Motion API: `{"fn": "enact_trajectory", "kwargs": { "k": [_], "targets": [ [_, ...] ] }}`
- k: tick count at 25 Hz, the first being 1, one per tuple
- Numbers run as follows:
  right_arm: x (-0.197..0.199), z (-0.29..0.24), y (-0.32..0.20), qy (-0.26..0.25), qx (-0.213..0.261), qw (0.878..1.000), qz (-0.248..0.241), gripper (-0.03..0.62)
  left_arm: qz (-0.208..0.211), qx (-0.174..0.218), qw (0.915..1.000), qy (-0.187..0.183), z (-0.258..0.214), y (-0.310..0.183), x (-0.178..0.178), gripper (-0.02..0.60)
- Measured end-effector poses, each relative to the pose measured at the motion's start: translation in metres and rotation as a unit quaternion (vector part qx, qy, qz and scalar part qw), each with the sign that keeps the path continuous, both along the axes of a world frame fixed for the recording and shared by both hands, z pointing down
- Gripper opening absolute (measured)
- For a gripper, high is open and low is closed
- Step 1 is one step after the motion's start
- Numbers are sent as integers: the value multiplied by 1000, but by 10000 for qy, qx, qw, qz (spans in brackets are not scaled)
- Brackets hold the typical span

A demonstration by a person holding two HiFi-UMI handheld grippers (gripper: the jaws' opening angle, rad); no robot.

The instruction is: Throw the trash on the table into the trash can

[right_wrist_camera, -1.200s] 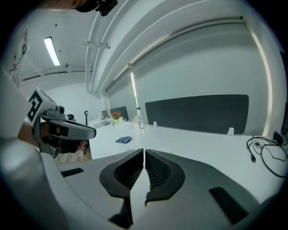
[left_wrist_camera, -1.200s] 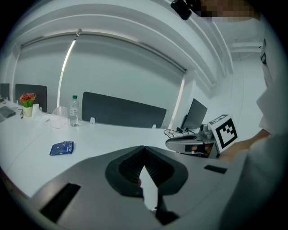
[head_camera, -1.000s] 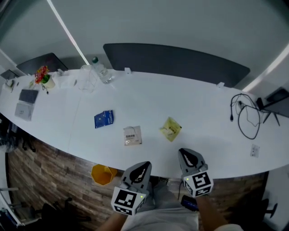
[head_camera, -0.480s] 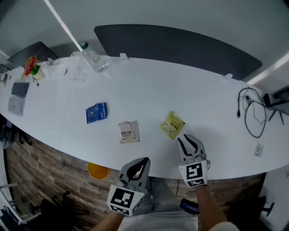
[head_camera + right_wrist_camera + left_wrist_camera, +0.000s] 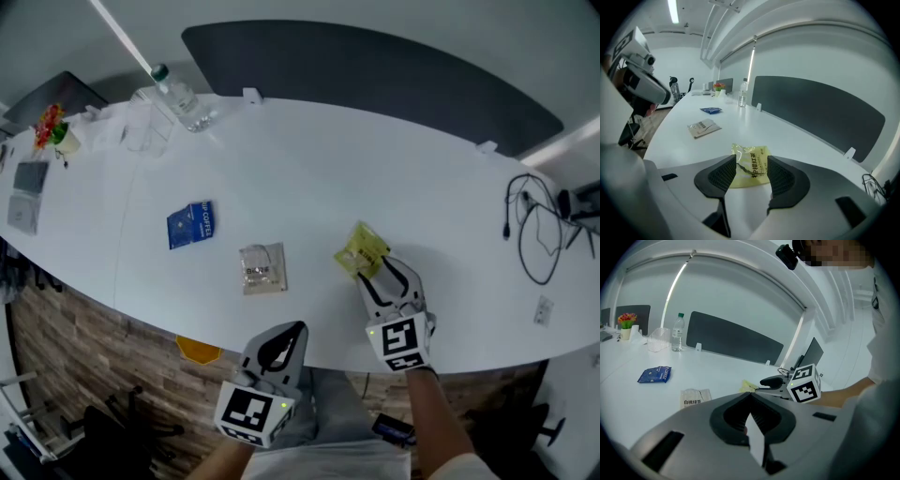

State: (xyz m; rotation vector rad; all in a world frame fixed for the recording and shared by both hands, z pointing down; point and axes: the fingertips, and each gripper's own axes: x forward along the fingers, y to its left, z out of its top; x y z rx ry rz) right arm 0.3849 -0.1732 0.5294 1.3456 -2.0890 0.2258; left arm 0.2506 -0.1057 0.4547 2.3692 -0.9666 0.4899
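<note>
On the table (image 5: 309,187), your right gripper (image 5: 382,270) has just been opening its jaws, the yellow packet (image 5: 359,248) lying loose between them, while your left gripper (image 5: 286,330) is closed and empty.

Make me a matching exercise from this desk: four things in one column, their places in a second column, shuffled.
Things:
A blue packet
B yellow packet
C water bottle
D orange trash can

Places:
1 below the table's near edge
2 by the far edge, beside a clear container
3 leftmost of three packets in the head view
4 rightmost of those packets

Pairs: A-3, B-4, C-2, D-1
</note>
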Motion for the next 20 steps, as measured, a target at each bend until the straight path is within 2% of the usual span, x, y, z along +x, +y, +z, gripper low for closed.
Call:
{"fn": "enact_trajectory", "kwargs": {
  "k": [4,8,12,18,20],
  "targets": [
    [-5,7,-9,-146,-152,9998,40,242,-24,55,9999,81,1,-2,1,0],
    [-5,11,-19,-268,-263,9992,156,259,-59,-139,9999,-14,8,1,-4,0],
    [-4,24,-23,-358,-508,9977,258,270,-77,-158,9998,31,8,-3,-4,1],
    [-2,34,-24,-342,-691,9964,357,266,-137,-227,9996,35,12,-4,-8,0],
    [-3,35,-23,-351,-755,9958,371,228,-166,-202,9997,40,13,-4,-10,0]
  ]
}}
